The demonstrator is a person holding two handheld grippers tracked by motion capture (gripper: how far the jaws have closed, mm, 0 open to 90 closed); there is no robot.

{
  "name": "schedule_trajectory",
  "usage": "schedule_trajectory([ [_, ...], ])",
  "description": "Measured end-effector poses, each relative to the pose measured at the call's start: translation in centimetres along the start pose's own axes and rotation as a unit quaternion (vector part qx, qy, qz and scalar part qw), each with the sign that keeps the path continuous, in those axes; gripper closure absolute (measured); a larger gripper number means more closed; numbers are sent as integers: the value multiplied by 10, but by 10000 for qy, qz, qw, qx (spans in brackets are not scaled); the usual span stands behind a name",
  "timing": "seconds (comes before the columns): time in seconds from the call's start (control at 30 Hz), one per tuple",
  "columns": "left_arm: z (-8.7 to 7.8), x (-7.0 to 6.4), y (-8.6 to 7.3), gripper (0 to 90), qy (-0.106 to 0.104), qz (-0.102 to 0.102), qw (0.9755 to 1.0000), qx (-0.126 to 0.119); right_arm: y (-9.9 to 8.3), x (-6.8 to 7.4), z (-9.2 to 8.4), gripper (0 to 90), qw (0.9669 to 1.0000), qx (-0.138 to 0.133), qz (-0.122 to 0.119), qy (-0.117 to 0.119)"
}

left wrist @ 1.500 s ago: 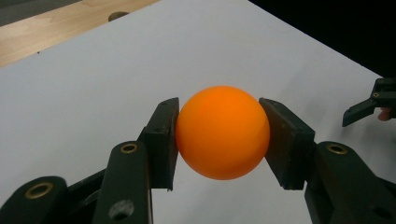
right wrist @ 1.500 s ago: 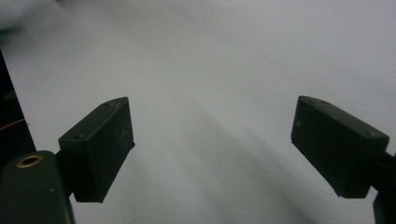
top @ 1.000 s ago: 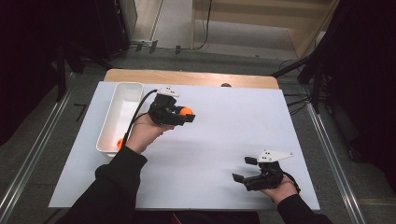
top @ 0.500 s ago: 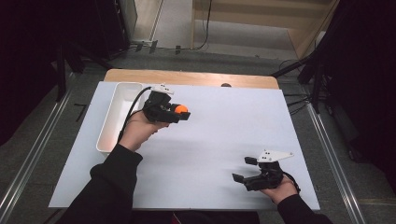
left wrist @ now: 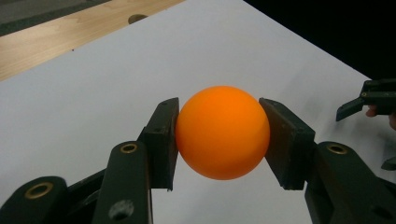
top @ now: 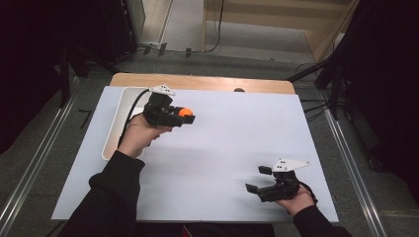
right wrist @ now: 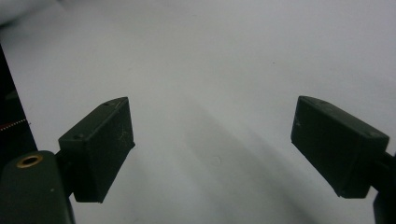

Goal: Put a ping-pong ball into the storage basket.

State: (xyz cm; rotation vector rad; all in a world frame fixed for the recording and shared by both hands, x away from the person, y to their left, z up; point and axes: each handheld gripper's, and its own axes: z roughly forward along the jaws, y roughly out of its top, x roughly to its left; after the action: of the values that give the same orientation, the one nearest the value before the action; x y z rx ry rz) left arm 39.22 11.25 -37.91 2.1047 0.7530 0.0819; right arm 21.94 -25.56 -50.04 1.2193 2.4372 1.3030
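My left gripper [top: 184, 117] stayed clamped on the orange ball [top: 185, 112], pinched between both pads above the white tabletop [top: 237, 143], in the upper left of the high view. Since a second earlier I had carried it up and slightly right, away from the white tray [top: 112, 129] at the left edge. My right gripper [top: 257, 178] had not moved, resting at the lower right, jaws spread wide with nothing between them.
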Motion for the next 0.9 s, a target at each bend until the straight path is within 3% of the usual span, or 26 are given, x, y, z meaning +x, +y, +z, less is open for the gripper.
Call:
schedule_trajectory([
  [0.43,-14,9,-1,509,25,-26,10000,32,0,0,0,116,10000,-15,-9,4],
  [0.9,-27,22,-6,509,368,-121,9992,-44,1,0,1,116,10000,-9,-38,39],
])
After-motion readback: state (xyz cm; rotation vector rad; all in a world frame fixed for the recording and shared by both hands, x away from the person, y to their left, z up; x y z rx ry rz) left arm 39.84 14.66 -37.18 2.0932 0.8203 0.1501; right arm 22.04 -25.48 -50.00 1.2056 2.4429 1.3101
